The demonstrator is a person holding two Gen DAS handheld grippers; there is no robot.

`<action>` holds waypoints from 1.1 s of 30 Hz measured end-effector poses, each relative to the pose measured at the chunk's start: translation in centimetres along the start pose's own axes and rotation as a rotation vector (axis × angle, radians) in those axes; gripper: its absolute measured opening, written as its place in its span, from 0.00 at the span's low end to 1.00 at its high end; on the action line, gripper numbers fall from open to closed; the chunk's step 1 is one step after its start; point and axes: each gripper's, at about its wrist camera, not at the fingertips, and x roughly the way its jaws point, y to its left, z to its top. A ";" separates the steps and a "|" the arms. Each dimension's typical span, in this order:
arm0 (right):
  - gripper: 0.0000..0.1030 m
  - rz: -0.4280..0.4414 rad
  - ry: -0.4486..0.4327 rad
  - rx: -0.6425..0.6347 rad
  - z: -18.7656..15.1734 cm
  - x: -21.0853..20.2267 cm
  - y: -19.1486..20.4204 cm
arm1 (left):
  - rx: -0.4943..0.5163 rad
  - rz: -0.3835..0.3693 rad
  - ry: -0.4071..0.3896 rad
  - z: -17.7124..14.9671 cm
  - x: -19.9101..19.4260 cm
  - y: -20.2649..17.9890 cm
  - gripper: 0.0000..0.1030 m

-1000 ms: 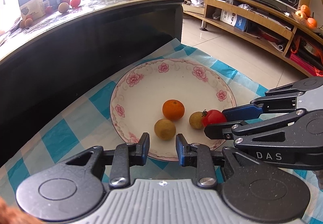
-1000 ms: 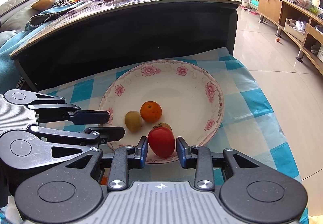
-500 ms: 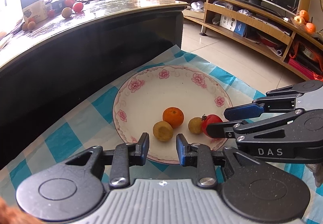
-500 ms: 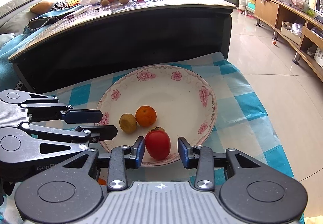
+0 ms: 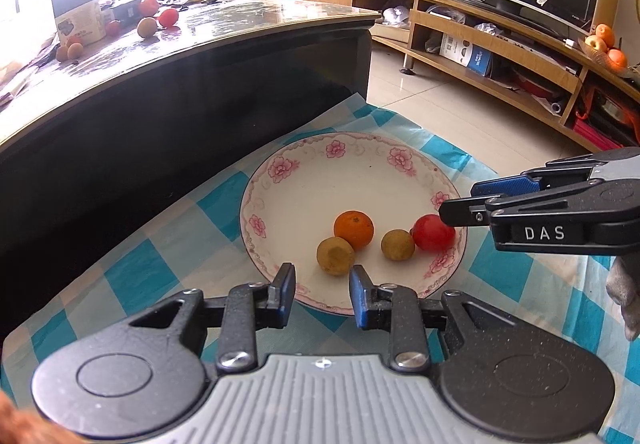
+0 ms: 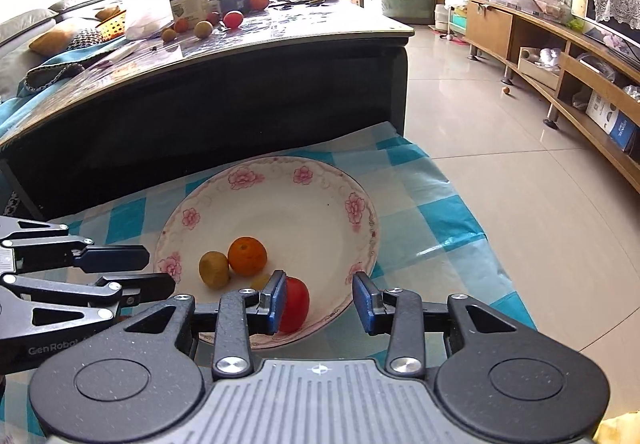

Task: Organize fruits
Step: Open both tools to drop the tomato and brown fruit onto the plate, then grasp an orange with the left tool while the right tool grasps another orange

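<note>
A white plate with pink flowers [image 5: 320, 164] [image 6: 280, 196] lies on a blue checked cloth. In it are an orange [image 5: 353, 229] [image 6: 247, 255], two small brown fruits [image 5: 335, 255] [image 5: 397, 245] and a red tomato [image 5: 433, 233] [image 6: 295, 303]. My right gripper [image 6: 320, 302] is open above the plate's near rim, with the tomato resting in the plate beside its left finger. It shows from the side in the left wrist view [image 5: 460, 202]. My left gripper [image 5: 322, 294] is open and empty at the plate's near edge.
A dark table [image 5: 180, 56] stands just behind the plate, with several loose fruits [image 5: 160, 18] [image 6: 232, 20] and a box [image 5: 76, 12] on top. A wooden TV shelf [image 5: 500, 44] runs along the right wall over tiled floor [image 6: 500, 148].
My right gripper has opened and let go of the tomato, which now lies in the plate. Both grippers have drawn back and upward from the plate.
</note>
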 end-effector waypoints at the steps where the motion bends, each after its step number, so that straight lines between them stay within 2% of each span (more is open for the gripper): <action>1: 0.31 0.002 -0.002 0.002 0.0 0.0 0.0 | -0.001 0.000 0.000 0.0 -0.1 0.0 0.37; 6: 0.31 0.037 -0.001 -0.021 -0.2 -0.3 0.8 | -0.004 -0.006 0.009 -0.5 -0.6 0.3 0.37; 16: 0.31 0.137 0.056 -0.075 -1.5 -1.1 3.1 | 0.002 -0.016 0.048 -2.5 -2.8 0.2 0.37; 27: 0.32 0.255 0.173 -0.198 -3.6 -1.4 6.3 | -0.027 -0.026 0.125 -5.9 -5.3 -0.5 0.37; 33: 0.32 0.270 0.215 -0.248 -4.6 -1.0 7.1 | -0.011 -0.031 0.173 -7.3 -5.4 -1.7 0.37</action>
